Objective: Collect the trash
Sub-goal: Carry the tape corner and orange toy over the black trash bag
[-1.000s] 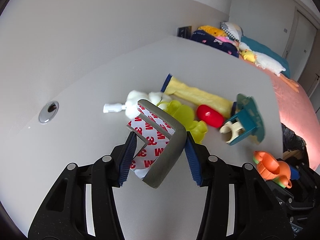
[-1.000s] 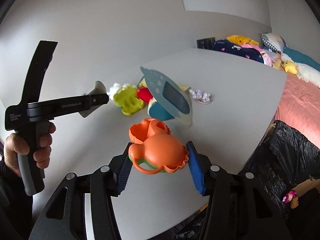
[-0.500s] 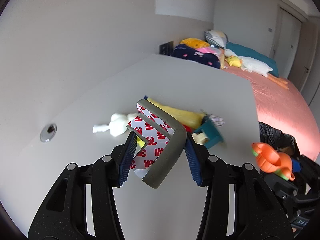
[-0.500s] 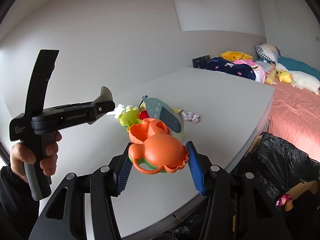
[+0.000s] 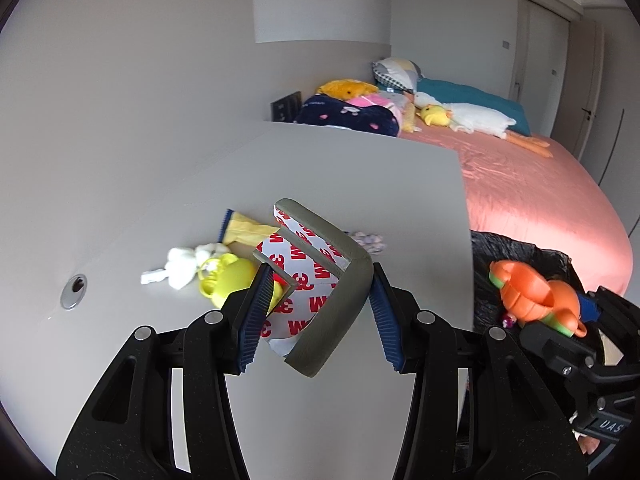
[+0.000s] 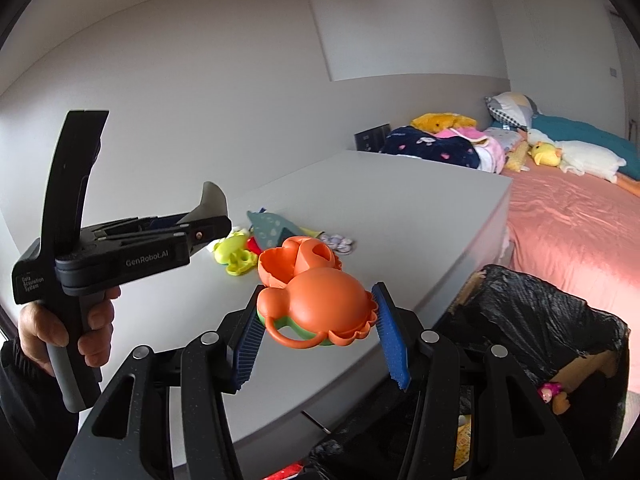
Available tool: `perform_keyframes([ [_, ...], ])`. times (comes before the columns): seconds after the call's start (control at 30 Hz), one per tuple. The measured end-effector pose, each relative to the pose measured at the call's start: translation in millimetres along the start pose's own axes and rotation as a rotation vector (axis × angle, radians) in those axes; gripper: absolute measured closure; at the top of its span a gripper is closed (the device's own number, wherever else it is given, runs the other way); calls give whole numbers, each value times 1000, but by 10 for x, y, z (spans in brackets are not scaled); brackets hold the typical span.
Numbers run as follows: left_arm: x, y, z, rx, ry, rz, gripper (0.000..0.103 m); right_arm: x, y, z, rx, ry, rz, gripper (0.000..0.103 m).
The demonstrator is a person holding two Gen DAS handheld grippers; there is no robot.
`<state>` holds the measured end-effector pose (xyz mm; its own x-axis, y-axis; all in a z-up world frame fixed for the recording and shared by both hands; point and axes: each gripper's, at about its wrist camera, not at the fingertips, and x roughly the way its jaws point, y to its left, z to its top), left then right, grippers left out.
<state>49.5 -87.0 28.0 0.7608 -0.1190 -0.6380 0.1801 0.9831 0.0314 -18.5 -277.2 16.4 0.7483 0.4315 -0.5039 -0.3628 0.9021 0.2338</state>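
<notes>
Trash bag (image 6: 540, 320) beside cluttered table (image 6: 400, 208).

"3M" on corner guard (image 5: 316, 280) backing; "GenRobot.AI" on left tongs (image 6: 132, 256).

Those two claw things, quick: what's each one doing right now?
Left gripper: closed on the grey corner guard with 3M backing.
Right gripper: closed on the orange toy, near the black trash bag.

Two claws (image 5: 316, 312) (image 6: 316, 332), one orange toy (image 6: 316, 300), one corner guard (image 5: 324, 280), one bin (image 6: 540, 320).
</notes>
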Motion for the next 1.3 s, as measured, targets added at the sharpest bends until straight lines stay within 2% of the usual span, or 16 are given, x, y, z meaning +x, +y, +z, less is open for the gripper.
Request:
perform_keyframes([
  [0.47, 96, -607, 17, 74, 16, -90, 55, -324, -395, -51, 53, -33, -81, 49],
  [1.3, 230, -1371, 55, 177, 42, -220, 55, -805, -923, -191, 148, -84, -210, 49],
])
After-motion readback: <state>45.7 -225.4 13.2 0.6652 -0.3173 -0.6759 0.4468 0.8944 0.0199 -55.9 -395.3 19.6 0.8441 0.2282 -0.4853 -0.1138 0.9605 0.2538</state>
